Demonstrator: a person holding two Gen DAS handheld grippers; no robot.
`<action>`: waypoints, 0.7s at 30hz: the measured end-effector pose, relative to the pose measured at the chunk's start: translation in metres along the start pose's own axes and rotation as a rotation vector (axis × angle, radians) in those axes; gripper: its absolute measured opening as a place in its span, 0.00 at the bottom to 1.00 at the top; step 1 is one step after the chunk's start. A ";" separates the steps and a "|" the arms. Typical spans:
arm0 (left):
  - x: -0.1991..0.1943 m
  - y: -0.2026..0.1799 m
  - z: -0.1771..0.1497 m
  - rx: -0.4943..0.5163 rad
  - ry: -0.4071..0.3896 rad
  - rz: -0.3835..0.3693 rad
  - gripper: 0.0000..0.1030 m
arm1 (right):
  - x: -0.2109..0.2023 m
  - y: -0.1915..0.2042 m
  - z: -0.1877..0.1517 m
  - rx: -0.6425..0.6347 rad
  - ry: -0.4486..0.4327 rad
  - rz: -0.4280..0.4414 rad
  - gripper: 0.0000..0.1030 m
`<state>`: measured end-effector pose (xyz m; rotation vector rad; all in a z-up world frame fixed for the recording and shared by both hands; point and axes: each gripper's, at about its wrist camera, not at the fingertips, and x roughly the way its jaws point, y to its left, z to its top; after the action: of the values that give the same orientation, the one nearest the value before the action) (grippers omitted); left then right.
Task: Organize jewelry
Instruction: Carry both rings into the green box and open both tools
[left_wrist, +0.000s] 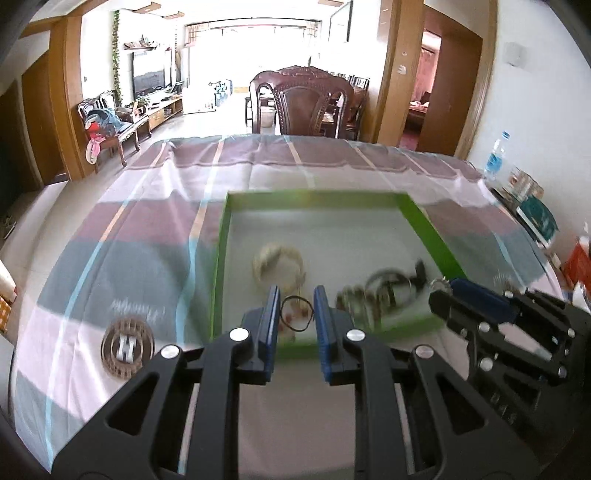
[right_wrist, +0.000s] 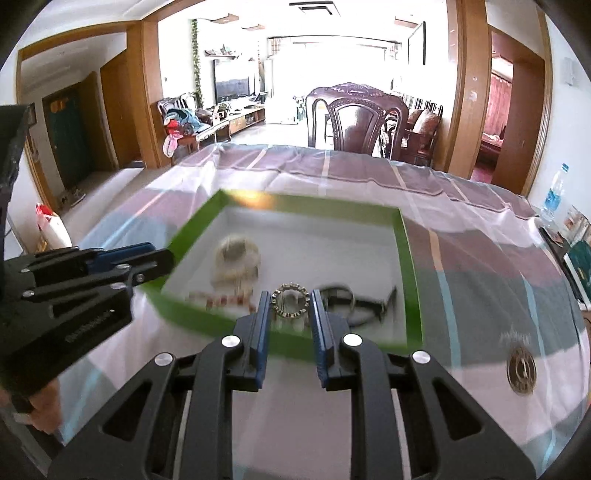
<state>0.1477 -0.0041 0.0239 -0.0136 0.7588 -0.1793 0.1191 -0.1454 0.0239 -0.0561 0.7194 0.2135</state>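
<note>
A shallow green-walled tray (right_wrist: 408, 266) with a pale floor sits on the table and holds the jewelry, all blurred. I count about five pieces: a cream beaded bracelet (right_wrist: 236, 258) coiled toward the left, a red-and-white beaded strand (right_wrist: 221, 298) at the near wall, a thin black loop (left_wrist: 297, 314), a chunky gold-and-silver link bracelet (right_wrist: 290, 300), and a dark ring-shaped piece with a black strap (right_wrist: 354, 301) to the right.

The left gripper (left_wrist: 295, 314) frames the black loop with its jaws narrowly apart; whether they touch it I cannot tell. The right gripper (right_wrist: 288, 314) likewise brackets the link bracelet, jaws narrowly parted.

The table wears a plaid cloth (left_wrist: 155, 206) of mauve, grey and white with thin stripes. One round brown emblem (left_wrist: 127, 345) with an H lies on it.
</note>
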 end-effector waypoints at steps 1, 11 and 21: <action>0.009 -0.001 0.009 -0.006 0.008 0.005 0.18 | 0.009 -0.003 0.008 0.006 0.003 -0.010 0.20; 0.083 -0.005 0.020 -0.019 0.121 0.039 0.18 | 0.070 -0.038 0.006 0.069 0.110 -0.098 0.21; 0.064 0.004 0.011 -0.005 0.040 0.098 0.53 | 0.046 -0.037 0.002 0.079 0.069 -0.116 0.54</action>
<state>0.2013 -0.0115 -0.0125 0.0228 0.7983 -0.0849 0.1618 -0.1729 -0.0052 -0.0296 0.7897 0.0721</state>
